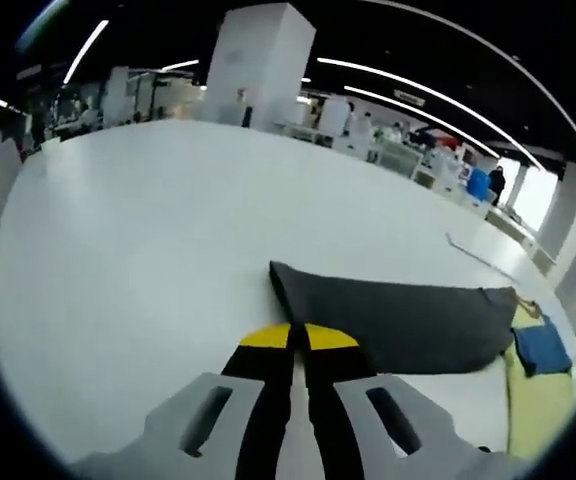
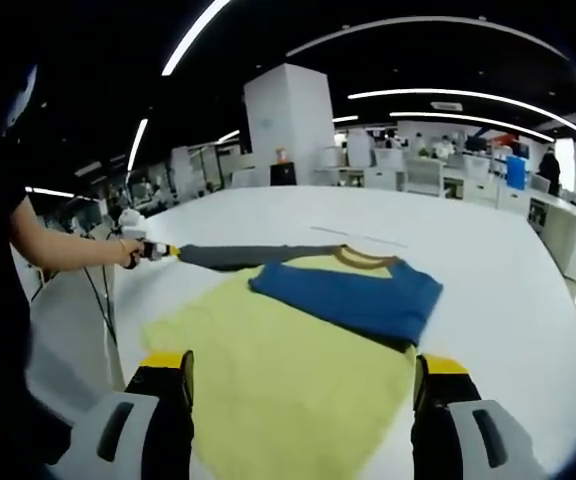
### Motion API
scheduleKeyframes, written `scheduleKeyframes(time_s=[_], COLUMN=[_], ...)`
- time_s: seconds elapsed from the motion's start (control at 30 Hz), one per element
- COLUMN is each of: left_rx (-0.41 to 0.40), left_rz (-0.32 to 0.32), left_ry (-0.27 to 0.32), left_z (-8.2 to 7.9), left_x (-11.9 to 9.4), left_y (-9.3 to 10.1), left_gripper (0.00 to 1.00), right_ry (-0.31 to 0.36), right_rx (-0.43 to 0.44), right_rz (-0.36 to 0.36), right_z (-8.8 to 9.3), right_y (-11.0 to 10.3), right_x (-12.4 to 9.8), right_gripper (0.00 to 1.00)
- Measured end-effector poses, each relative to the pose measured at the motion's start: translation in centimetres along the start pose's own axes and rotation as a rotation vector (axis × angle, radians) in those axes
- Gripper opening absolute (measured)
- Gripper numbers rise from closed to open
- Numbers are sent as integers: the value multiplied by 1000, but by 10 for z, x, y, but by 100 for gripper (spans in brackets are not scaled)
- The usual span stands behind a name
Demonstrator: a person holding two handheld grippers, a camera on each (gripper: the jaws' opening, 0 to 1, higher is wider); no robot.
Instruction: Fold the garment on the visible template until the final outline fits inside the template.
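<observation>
Left gripper view looks along the left gripper (image 1: 298, 338), and its two jaws with yellow tips are pressed tight together. They pinch the end of the grey sleeve (image 1: 398, 320), which stretches away from the tips across the big white table (image 1: 168, 230). At the far end of the sleeve sit a bit of the blue fold (image 1: 542, 347) and the yellow body (image 1: 538, 400) of the shirt.

Right gripper view shows the whole shirt (image 2: 298, 350) lying flat on the white table (image 2: 508, 270), out in front of the right gripper (image 2: 303, 375). This gripper's jaws are spread wide apart and hold nothing. They hang over the near edge of the yellow body (image 2: 278, 390).

The blue fold (image 2: 353, 290) lies on top of the yellow part, on the side away from the right gripper. A brown collar (image 2: 366, 258) peeks out just past the blue fold. The grey sleeve (image 2: 243, 256) runs out flat from the shirt, away from the collar. At its end the left gripper (image 2: 158, 250) holds it, and a person's hand (image 2: 128, 252) holds that gripper.

A thin line (image 2: 353, 237) lies on the table beyond the collar; what it is cannot be told. Desks and a white pillar (image 2: 288, 120) stand far behind the table.
</observation>
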State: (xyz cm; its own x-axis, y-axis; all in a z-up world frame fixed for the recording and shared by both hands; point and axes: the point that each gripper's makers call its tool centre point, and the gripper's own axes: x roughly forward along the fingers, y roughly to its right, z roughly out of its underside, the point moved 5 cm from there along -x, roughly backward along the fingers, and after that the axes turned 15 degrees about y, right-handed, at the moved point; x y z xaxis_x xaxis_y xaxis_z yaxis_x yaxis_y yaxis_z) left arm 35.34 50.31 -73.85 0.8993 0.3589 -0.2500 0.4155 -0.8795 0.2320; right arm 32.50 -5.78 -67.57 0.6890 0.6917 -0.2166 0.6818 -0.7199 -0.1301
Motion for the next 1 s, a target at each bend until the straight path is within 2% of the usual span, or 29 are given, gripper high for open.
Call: scheduleKeyframes(time_s=[0.23, 0.33, 0.47, 0.63, 0.73, 0.83, 1.0], left_rx=[-22, -64, -24, -45, -34, -60, -45], left_rz=[55, 91, 125, 174, 208, 253, 306], left_ry=[54, 61, 69, 91, 76, 87, 106], left_z=[-17, -24, -33, -42, -43, -49, -59], left_x=[-2, -1, -1, 0, 0, -2, -4], left_y=[16, 27, 41, 56, 65, 80, 102], left_gripper=[1, 1, 1, 1, 1, 1, 1], right_ry=[4, 2, 1, 5, 3, 4, -5], right_rx=[-3, 3, 5, 12, 11, 13, 5], right_rz=[-7, -5, -9, -17, -23, -24, -24], right_z=[0, 1, 2, 2, 3, 4, 8], right_y=[-2, -3, -5, -6, -7, -8, -9], right_x=[-2, -3, -3, -4, -4, -3, -2], right_gripper=[92, 92, 93, 93, 94, 94, 95])
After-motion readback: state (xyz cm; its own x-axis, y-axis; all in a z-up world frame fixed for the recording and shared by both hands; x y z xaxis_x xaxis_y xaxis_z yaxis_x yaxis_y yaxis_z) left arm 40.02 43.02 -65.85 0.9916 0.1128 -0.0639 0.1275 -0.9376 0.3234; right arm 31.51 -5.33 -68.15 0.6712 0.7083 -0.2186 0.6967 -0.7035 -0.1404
